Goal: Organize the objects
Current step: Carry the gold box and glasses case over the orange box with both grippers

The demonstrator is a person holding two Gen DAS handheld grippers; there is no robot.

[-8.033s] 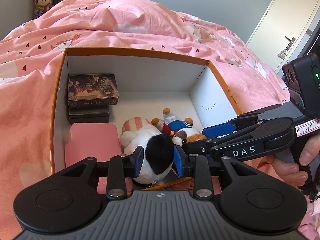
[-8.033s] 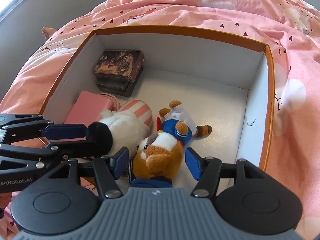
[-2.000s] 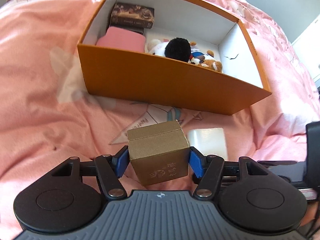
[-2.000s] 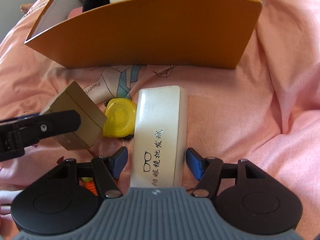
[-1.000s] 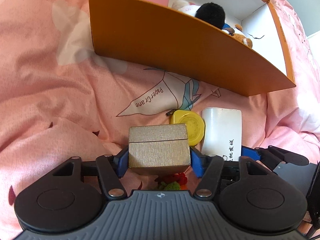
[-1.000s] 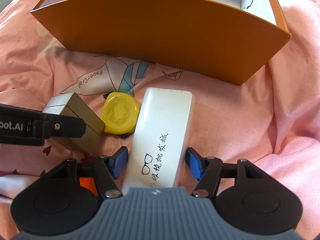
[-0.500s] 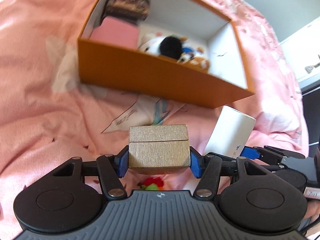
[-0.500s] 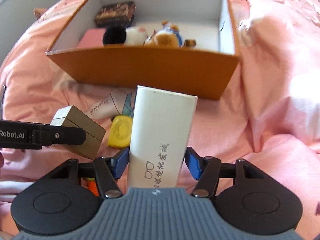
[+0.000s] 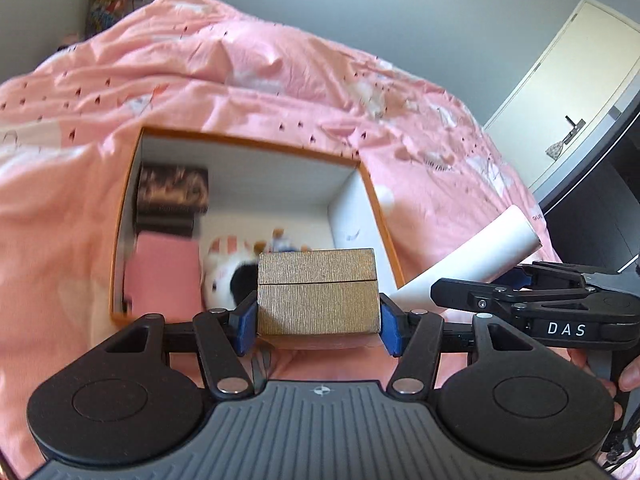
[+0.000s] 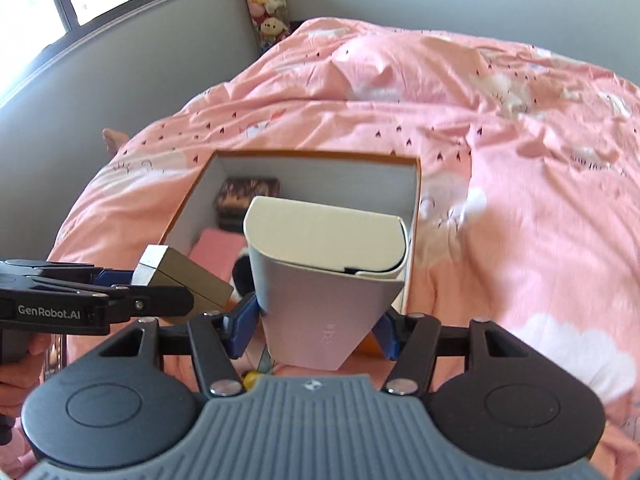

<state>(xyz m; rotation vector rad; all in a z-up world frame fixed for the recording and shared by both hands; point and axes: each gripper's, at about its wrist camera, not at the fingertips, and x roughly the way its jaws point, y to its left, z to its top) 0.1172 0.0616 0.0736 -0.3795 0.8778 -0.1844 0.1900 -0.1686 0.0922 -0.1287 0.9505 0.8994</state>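
While my left gripper (image 9: pixel 318 314) clamps the gold box (image 9: pixel 317 292) above the near wall of the orange storage box (image 9: pixel 256 148), my right gripper (image 10: pixel 314 326) clamped on the white glasses case (image 10: pixel 324 276) alongside, plush toys (image 9: pixel 228 274), pink pad (image 9: pixel 162 276) and dark card boxes (image 9: pixel 172 196) inside, pink duvet (image 10: pixel 500 168) beneath.

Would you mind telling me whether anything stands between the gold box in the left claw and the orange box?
Nothing visible does. The gold box, clamped in the left claw, hangs near the open orange box; plush toys already lie inside.
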